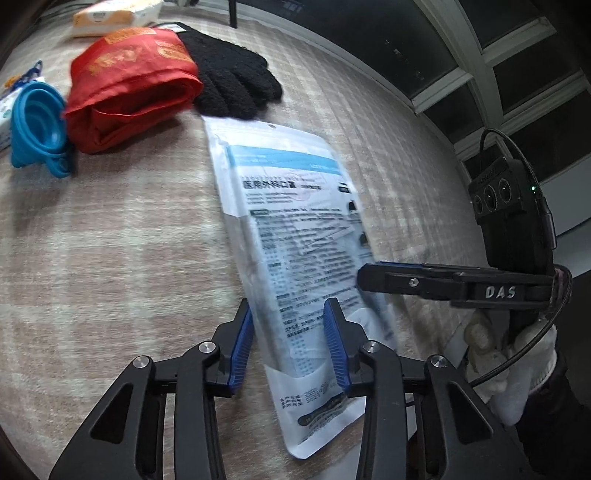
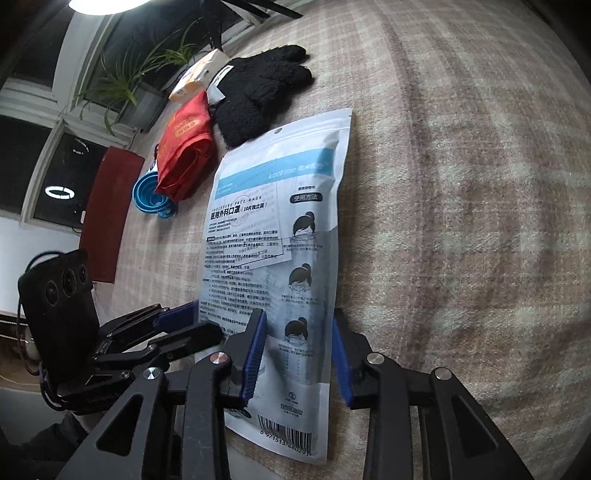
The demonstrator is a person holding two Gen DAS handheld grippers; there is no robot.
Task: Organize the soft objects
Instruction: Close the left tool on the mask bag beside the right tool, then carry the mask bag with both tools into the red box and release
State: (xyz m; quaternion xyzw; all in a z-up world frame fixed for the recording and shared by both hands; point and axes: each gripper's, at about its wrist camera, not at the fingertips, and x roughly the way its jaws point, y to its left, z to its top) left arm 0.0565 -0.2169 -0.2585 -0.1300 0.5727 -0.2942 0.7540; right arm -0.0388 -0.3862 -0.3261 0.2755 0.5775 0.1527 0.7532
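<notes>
face mask pack (image 2: 280,229) on table, both jaws spread over it

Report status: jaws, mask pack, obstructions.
Left gripper and right gripper open, straddling the mask pack flat on the tablecloth. Black glove at pack's far end.

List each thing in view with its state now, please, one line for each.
face mask pack: sealed, flat on the cloth, its near end between both grippers' jaws.
left gripper: jaws open, astride the pack.
right gripper: jaws open, astride the pack.
black glove: lying flat, fingers spread.
red bag: folded, lying against the glove.
blue funnel: collapsed, on its side.
tissue pack: closed, flat.
</notes>
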